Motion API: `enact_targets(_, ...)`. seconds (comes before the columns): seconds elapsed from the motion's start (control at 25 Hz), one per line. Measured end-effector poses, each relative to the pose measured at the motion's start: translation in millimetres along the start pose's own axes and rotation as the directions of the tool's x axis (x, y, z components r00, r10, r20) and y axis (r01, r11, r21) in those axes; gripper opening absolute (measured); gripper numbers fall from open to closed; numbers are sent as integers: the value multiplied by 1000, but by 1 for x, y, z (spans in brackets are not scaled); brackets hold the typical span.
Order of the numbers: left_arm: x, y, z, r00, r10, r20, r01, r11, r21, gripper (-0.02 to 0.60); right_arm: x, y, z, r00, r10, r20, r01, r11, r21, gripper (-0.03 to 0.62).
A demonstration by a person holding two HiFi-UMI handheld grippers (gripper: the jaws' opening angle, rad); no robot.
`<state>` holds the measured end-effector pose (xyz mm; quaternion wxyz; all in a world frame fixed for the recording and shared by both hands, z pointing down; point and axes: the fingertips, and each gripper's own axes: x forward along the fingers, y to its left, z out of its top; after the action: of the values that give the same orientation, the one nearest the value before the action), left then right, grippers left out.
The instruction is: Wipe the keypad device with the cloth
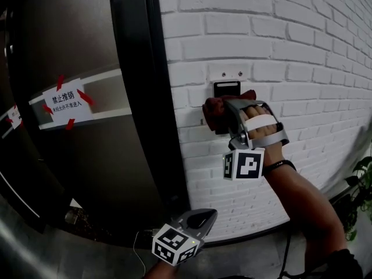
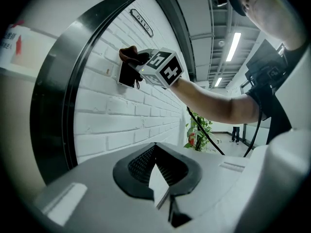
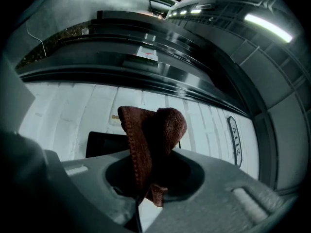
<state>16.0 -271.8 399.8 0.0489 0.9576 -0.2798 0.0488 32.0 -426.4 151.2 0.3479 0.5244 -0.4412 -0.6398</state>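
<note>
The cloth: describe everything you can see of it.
The cloth is reddish-brown with a looped, terry-like texture and a stitched edge. It is bunched and folded over itself. The right gripper has its jaws shut on the lower part, and a small tail pokes out below them. The bunched top stands clear of the jaws and appears pressed against the lower part of the black keypad device on the white brick wall. Nothing else touches it.
</note>
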Motion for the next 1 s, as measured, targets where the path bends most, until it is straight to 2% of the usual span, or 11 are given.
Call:
enact_targets(0.36, -7, 8, 1, 1000, 22, 6, -22, 1000, -8, 17, -14, 28, 4, 1000, 25, 12, -25, 1000, 0, 48)
enact_targets(0.72, -4, 4, -2, 1000, 6, -4, -6, 1000, -8, 17, -25, 63, 6, 995, 97, 8, -97, 995, 3, 49)
enact_targets(1.0, -7, 4, -5, 1000, 10, -8, -10, 1000, -14, 17, -32, 76, 6, 993, 119, 10, -119, 993, 10, 48)
